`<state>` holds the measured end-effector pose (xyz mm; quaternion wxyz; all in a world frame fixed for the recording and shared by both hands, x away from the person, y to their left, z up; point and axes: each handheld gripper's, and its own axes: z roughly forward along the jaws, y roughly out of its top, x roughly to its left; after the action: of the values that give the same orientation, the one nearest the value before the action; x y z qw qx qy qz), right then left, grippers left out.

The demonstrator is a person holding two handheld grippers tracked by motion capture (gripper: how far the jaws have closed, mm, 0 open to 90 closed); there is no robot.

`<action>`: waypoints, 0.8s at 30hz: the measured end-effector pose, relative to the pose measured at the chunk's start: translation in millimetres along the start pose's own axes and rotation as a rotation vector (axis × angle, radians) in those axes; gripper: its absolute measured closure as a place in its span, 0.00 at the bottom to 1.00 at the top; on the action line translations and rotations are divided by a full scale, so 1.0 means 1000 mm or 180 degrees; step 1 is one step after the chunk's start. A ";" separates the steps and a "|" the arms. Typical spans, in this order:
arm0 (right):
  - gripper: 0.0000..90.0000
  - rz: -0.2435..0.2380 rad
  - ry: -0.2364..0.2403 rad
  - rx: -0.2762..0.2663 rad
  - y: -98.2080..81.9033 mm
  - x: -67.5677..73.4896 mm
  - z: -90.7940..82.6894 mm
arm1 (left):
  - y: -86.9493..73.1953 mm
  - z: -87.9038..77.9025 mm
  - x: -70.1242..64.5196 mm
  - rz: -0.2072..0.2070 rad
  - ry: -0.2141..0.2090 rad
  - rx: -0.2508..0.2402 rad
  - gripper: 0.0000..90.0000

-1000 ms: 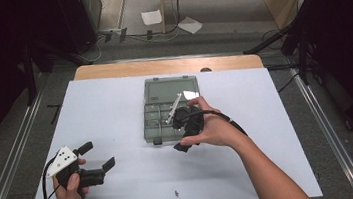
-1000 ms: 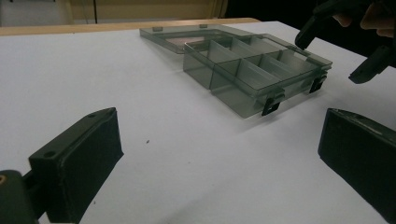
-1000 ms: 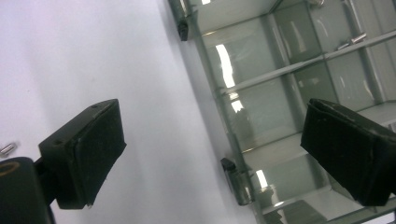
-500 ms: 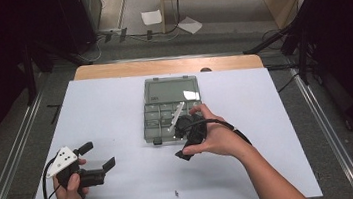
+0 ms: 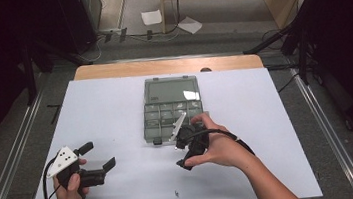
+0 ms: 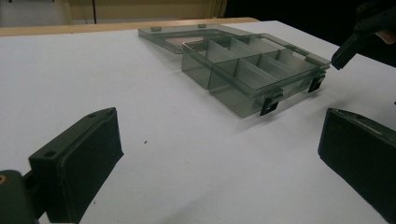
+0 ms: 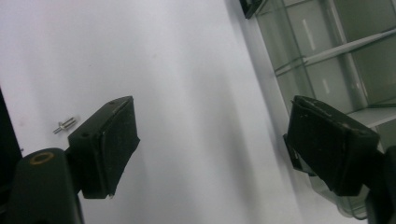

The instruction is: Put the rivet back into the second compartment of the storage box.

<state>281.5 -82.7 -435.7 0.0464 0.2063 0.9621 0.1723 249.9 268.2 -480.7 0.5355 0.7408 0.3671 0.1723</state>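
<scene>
Drawn back from the open organizer box [image 5: 171,109], the right tongs [image 5: 185,160], empty, have been narrowing toward the small screw [image 7: 65,124] on the desk [image 5: 115,106], next to straddle and pinch; left tongs [image 5: 101,157] rest spread.

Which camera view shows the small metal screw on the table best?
The right gripper view: the screw lies close, left of the jaws, its shape readable. In the high view it is a tiny dark speck near the table's front edge. The left gripper view shows a similar speck, unidentifiable.

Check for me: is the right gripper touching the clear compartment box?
Cannot tell. In the right gripper view the right gripper has white table between its open jaws, but one jaw overlaps the compartment box edge; the high view doesn't show a gap either.
</scene>
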 end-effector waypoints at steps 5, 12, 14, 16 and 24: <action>0.25 0.0041 -0.0004 -0.0010 -0.004 0.007 -0.002 | 0.000 0.000 0.000 -0.0002 -0.0001 0.0000 0.00; 0.34 0.0027 -0.0043 -0.0051 -0.009 0.018 -0.002 | 0.000 0.001 -0.001 0.0001 -0.0007 -0.0010 0.00; 0.37 0.0046 -0.0050 -0.0037 -0.010 0.023 -0.002 | 0.000 0.001 -0.001 -0.0002 -0.0009 -0.0009 0.00; 0.39 0.0010 -0.0046 -0.0022 -0.011 0.026 -0.001 | 0.000 0.001 -0.001 0.0004 -0.0001 -0.0007 0.00; 0.48 -0.0031 0.0036 0.0033 -0.011 0.043 0.003 | 0.000 0.001 -0.001 0.0013 -0.0003 0.0005 0.00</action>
<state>238.6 -73.8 -443.2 0.0407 0.2009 0.9642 0.1683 249.6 266.5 -480.8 0.5346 0.7421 0.3655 0.1727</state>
